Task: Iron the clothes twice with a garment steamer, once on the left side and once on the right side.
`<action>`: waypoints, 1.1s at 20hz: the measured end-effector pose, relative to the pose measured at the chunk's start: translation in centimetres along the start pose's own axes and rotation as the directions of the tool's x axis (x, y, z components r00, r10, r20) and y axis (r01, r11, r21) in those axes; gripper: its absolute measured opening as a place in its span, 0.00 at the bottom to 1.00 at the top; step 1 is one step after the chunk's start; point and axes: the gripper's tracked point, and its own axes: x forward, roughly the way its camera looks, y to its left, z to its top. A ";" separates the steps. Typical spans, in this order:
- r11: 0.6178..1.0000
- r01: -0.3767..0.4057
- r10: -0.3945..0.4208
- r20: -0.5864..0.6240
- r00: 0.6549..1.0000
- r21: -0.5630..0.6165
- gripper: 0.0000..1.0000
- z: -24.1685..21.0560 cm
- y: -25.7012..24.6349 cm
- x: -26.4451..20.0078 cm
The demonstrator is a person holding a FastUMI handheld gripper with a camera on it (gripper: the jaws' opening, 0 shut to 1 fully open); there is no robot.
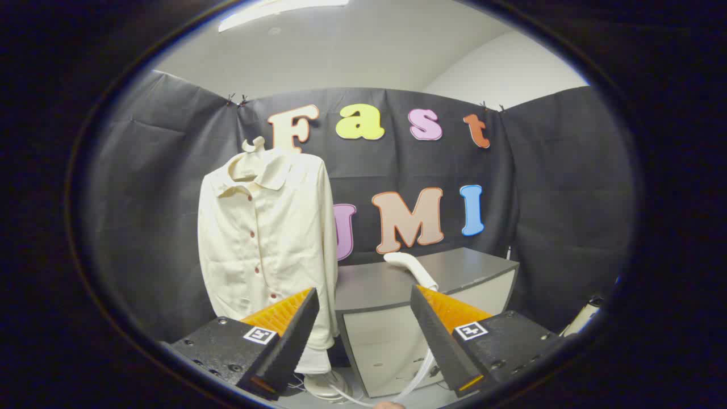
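Observation:
A cream button-up shirt (267,244) hangs upright on a hanger against the booth wall, beyond my left finger. A white garment steamer head (410,268) lies on a grey table top (392,281), just beyond my right finger; its pale hose (417,375) runs down in front of the table. My gripper (363,304) is open, its fingers spread wide with nothing between them. The steamer sits ahead and slightly right of the gap. The shirt's lower hem is partly hidden behind my left finger.
The grey table with a white front panel (380,352) stands right of the shirt. A white round base (325,385) sits on the floor under the shirt. A pale object (580,318) shows at the far right, behind my right finger.

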 end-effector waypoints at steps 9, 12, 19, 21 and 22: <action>0.999 0.044 -0.044 -0.015 0.999 0.011 0.98 0.2 -1.6 -0.7; 0.999 0.041 -0.041 -0.019 0.999 0.010 0.98 0.4 -2.7 0.1; 1.000 0.010 -0.009 -0.047 0.999 0.021 0.97 1.4 -5.7 3.5; 1.000 0.001 0.000 -0.066 0.998 0.027 0.96 1.0 -6.4 4.7; 1.000 -0.003 0.005 -0.078 0.997 0.028 0.96 0.8 -6.8 5.4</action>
